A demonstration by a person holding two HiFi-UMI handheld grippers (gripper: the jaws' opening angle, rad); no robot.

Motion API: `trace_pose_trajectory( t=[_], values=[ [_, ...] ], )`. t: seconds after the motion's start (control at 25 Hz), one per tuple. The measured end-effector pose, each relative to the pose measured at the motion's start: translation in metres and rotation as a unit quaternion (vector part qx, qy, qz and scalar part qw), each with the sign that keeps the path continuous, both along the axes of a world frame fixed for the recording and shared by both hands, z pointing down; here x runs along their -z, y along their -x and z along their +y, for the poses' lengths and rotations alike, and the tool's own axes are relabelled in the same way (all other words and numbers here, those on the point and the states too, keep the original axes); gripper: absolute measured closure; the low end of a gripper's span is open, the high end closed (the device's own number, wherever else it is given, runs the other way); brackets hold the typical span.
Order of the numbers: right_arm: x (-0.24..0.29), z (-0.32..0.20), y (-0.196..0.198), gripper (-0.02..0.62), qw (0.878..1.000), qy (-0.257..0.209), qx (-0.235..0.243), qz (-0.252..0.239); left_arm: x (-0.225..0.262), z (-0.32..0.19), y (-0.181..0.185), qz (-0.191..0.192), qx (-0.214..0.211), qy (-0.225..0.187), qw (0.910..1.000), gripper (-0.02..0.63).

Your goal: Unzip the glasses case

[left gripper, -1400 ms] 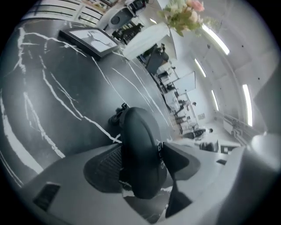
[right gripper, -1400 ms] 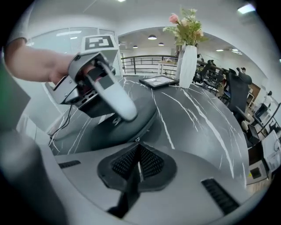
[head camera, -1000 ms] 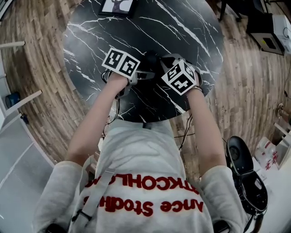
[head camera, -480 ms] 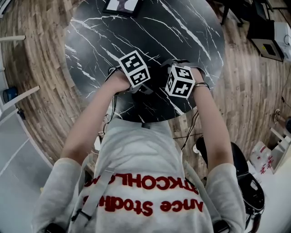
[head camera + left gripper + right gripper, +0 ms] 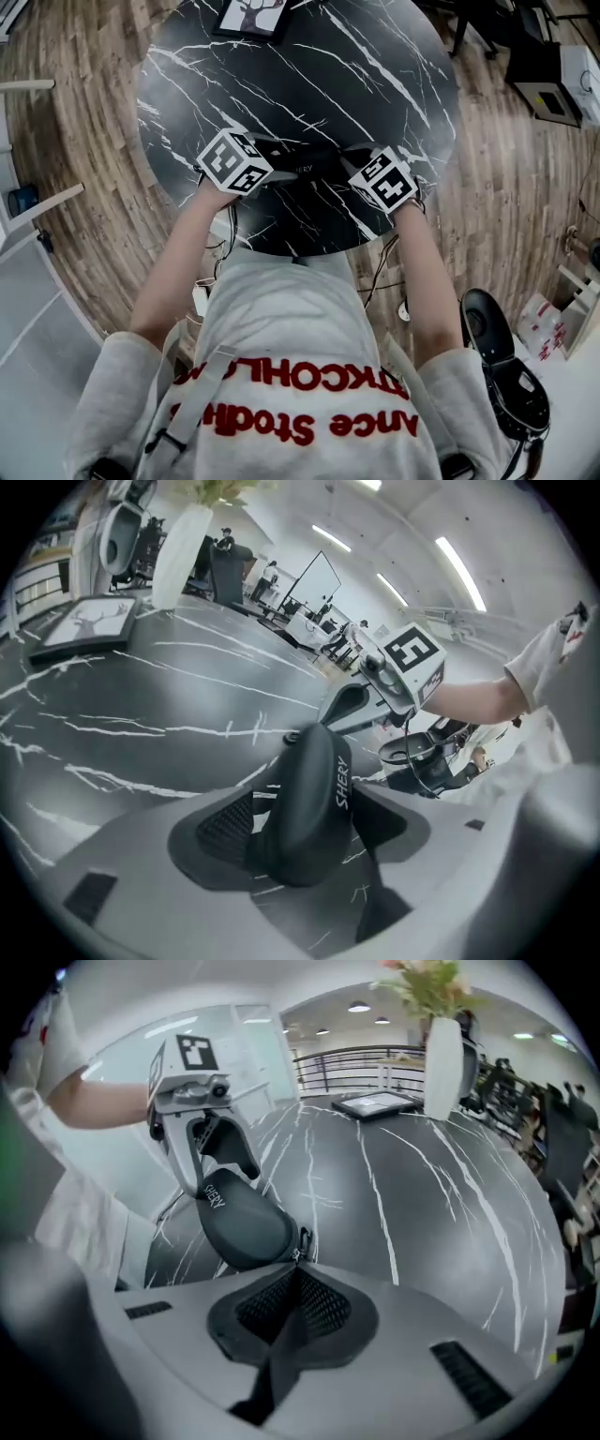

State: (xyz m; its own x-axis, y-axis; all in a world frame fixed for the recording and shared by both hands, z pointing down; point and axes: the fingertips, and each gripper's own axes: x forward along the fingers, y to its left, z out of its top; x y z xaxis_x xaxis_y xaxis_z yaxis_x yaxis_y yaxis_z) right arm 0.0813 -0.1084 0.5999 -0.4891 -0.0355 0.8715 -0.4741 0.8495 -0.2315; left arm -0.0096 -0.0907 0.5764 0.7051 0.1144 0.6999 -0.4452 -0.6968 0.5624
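A black zipped glasses case (image 5: 314,165) lies near the front edge of the black marble table (image 5: 309,66), between my two grippers. My left gripper (image 5: 281,157) straddles one end of the case (image 5: 305,785). Its jaws are opening, and slivers of table show between the pads (image 5: 225,822) and the case. My right gripper (image 5: 295,1274) is at the other end of the case (image 5: 239,1222), shut on the small zipper pull (image 5: 302,1239). The left gripper (image 5: 220,1171) stands over the far end in the right gripper view.
A framed picture (image 5: 251,14) lies at the table's far edge. A white vase with flowers (image 5: 442,1063) stands beside it. The person's body is against the table's near rim. A black chair (image 5: 506,366) stands on the wooden floor at right.
The two grippers have drawn apart: the left went left and rolled, the right went right. The case now shows between them in the head view.
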Motion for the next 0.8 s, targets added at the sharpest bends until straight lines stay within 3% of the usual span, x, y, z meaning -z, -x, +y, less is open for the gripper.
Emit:
trace_pose_trajectory(
  t=[0.2, 0.28, 0.36, 0.4, 0.52, 0.68, 0.8],
  values=[
    [0.004, 0.001, -0.012, 0.580, 0.990, 0.017, -0.141, -0.026, 0.022, -0.029, 0.021, 0.033, 0.098, -0.074, 0.9919, 0.297],
    [0.005, -0.002, -0.018, 0.578, 0.982, 0.006, -0.184, -0.031, 0.037, -0.043, 0.032, 0.052, 0.145, -0.110, 0.9820, 0.368],
    [0.010, -0.008, -0.025, 0.578, 0.977, -0.023, -0.212, -0.027, 0.054, -0.055, 0.044, 0.073, 0.195, -0.140, 0.9681, 0.493],
    [0.015, -0.012, -0.028, 0.577, 0.973, -0.042, -0.224, -0.026, 0.064, -0.060, 0.051, 0.084, 0.218, -0.151, 0.9604, 0.551],
    [0.051, -0.031, -0.036, 0.578, 0.957, -0.127, -0.256, -0.045, 0.103, -0.073, 0.069, 0.113, 0.275, -0.206, 0.9324, 0.596],
    [0.129, -0.055, -0.036, 0.580, 0.923, -0.234, -0.286, -0.108, 0.179, -0.085, 0.087, 0.120, 0.305, -0.338, 0.8823, 0.597],
    [0.188, -0.065, -0.032, 0.580, 0.896, -0.281, -0.304, -0.158, 0.233, -0.086, 0.093, 0.150, 0.327, -0.388, 0.8484, 0.597]
  ],
)
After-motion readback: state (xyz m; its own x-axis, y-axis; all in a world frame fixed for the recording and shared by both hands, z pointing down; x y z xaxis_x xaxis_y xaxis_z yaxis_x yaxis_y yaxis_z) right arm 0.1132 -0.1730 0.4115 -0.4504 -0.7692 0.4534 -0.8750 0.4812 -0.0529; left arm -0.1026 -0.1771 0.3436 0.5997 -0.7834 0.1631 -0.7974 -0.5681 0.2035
